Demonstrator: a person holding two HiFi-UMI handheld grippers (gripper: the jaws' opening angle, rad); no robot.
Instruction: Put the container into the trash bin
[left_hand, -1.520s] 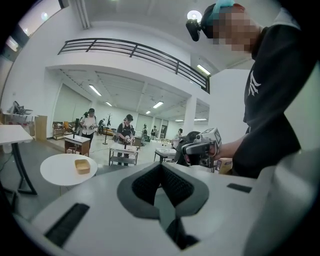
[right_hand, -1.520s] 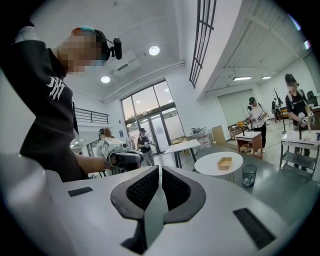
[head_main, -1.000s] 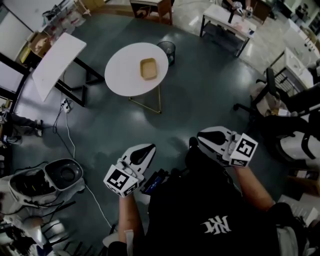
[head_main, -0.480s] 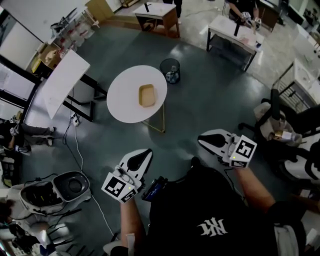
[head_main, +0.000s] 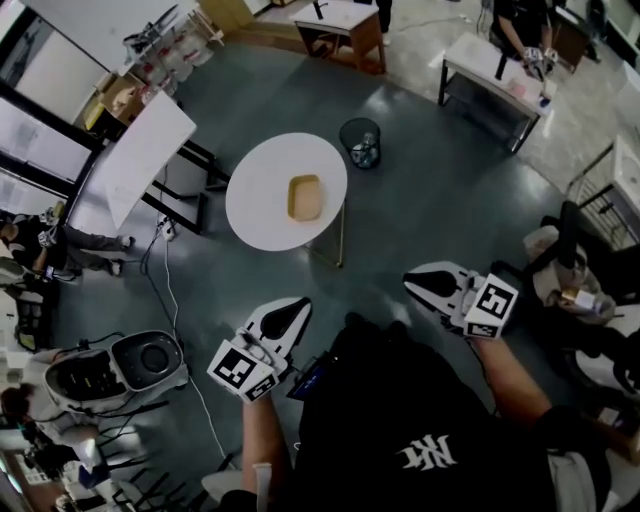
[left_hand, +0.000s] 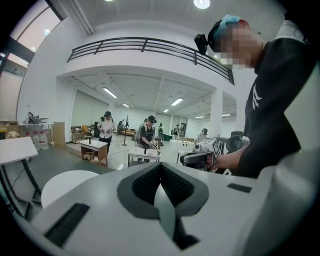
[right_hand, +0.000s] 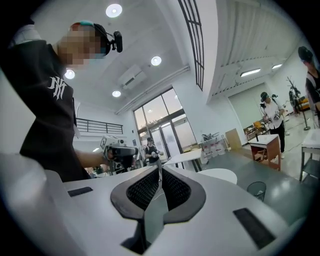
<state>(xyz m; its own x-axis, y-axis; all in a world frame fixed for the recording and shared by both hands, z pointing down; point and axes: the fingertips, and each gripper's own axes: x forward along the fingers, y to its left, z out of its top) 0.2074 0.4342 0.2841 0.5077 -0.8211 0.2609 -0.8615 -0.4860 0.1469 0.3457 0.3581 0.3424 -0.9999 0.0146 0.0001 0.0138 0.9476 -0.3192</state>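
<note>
A tan, shallow container (head_main: 305, 197) lies on the round white table (head_main: 262, 200), far ahead of me in the head view. Just past the table's far right side a black mesh trash bin (head_main: 360, 142) stands on the floor. My left gripper (head_main: 296, 306) and right gripper (head_main: 412, 283) are held close to my body, well short of the table, both shut and empty. In the left gripper view the shut jaws (left_hand: 161, 169) point past the table (left_hand: 62, 183). The right gripper view shows its shut jaws (right_hand: 159, 172), the table (right_hand: 218, 175) and the bin (right_hand: 257, 190).
A white rectangular table (head_main: 140, 150) stands left of the round one. Desks (head_main: 345, 20) (head_main: 495, 60) with people line the back. A grey machine (head_main: 120, 365) and cables lie on the floor at left; office chairs (head_main: 575, 250) stand at right.
The table, container and bin have slid lower and nearer in the head view as I walk toward them. Both grippers stay shut and held in front of my body.
</note>
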